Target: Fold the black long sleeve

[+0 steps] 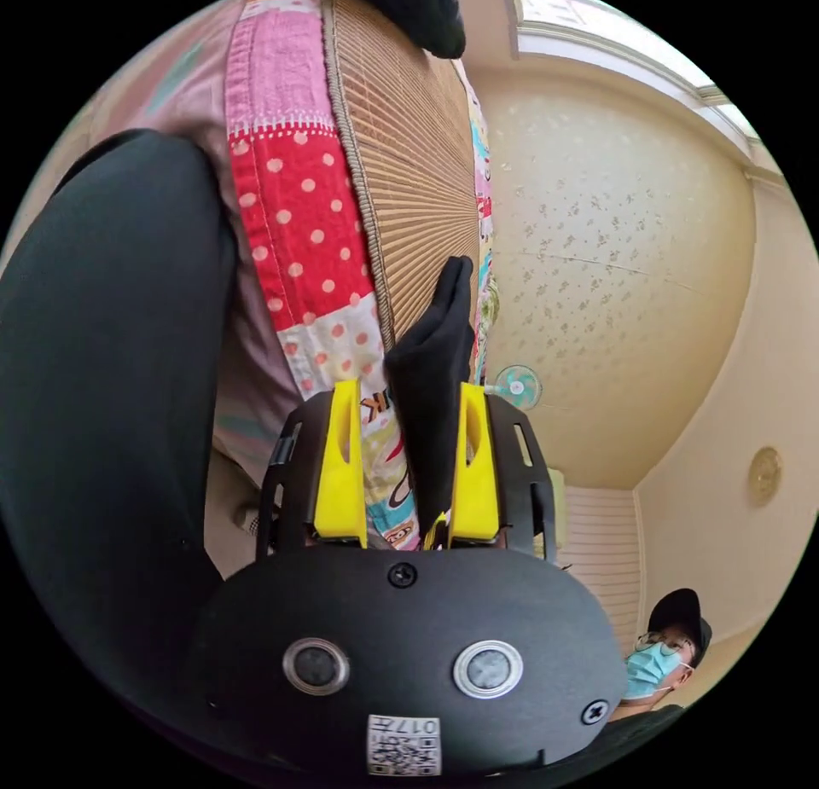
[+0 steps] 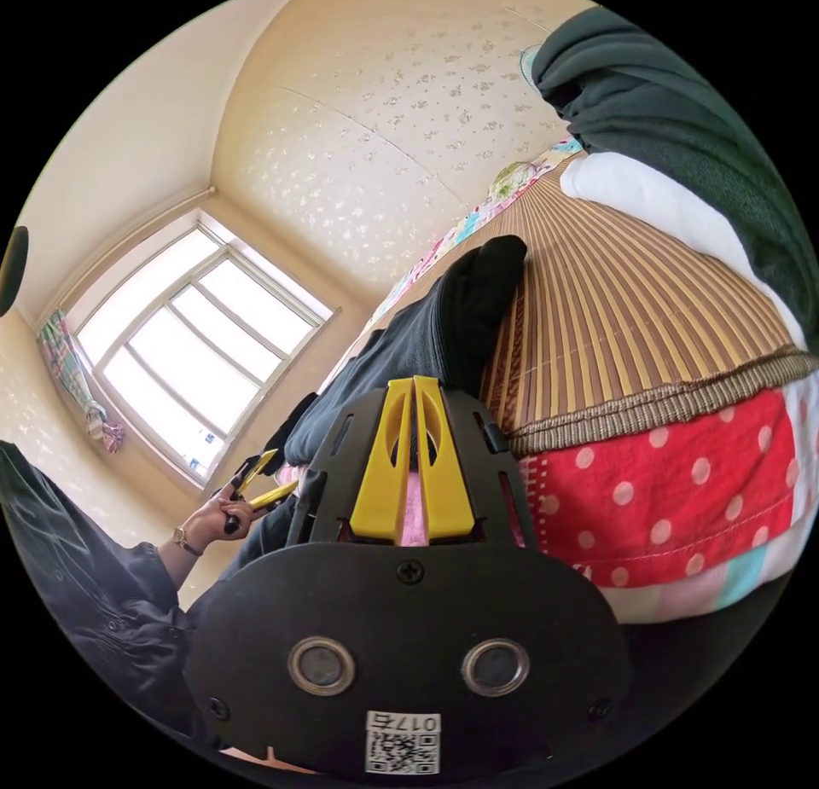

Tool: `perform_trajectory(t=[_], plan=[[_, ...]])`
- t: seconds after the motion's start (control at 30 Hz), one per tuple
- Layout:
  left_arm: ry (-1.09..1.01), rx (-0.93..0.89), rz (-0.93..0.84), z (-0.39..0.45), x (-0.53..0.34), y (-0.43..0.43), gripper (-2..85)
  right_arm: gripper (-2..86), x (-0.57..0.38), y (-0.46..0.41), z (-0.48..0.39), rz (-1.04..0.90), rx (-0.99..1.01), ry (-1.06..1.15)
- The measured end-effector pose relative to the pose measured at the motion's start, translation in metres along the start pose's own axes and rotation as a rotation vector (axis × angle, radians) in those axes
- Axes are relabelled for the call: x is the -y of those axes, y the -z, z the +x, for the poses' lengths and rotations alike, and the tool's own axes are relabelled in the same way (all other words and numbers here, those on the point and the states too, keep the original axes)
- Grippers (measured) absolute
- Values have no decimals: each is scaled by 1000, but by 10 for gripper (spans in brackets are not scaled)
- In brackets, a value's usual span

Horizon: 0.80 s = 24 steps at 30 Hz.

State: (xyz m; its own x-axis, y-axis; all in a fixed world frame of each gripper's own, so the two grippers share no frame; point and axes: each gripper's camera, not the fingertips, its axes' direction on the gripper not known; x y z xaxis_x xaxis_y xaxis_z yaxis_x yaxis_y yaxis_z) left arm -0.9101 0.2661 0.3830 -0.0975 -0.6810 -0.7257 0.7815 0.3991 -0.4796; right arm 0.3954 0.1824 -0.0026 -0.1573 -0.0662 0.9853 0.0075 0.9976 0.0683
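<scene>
Black long sleeve [image 2: 444, 328] stretched lengthwise on mat [image 2: 631, 311], running ahead of both jaw pairs. Right gripper [image 2: 414, 388] pinched on hem; left gripper [image 1: 408, 431] half-spread (cloth against one jaw).

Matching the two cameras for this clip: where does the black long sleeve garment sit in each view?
Left gripper view: black long sleeve garment at centre, rising between the yellow jaws.
Right gripper view: garment at centre, just above the closed jaws.
Shared landmark: woven bamboo mat.
</scene>
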Motion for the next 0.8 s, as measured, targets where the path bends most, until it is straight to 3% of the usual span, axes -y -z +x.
perform_trajectory(t=[0.23,0.37,0.6,0.8], plan=[[-23,-27,51,11,-5,-2,128,2,-7,1,-1,21,44,-56],[-52,24,32,16,-2,-9,152,2,-7,-1,-3,13,60,-61],[60,-102,33,0,1,-23,138,2,-16,-9,-7,31,81,-89],[99,44,32,17,-9,-34,94,2,-25,-22,-19,50,48,-76]])
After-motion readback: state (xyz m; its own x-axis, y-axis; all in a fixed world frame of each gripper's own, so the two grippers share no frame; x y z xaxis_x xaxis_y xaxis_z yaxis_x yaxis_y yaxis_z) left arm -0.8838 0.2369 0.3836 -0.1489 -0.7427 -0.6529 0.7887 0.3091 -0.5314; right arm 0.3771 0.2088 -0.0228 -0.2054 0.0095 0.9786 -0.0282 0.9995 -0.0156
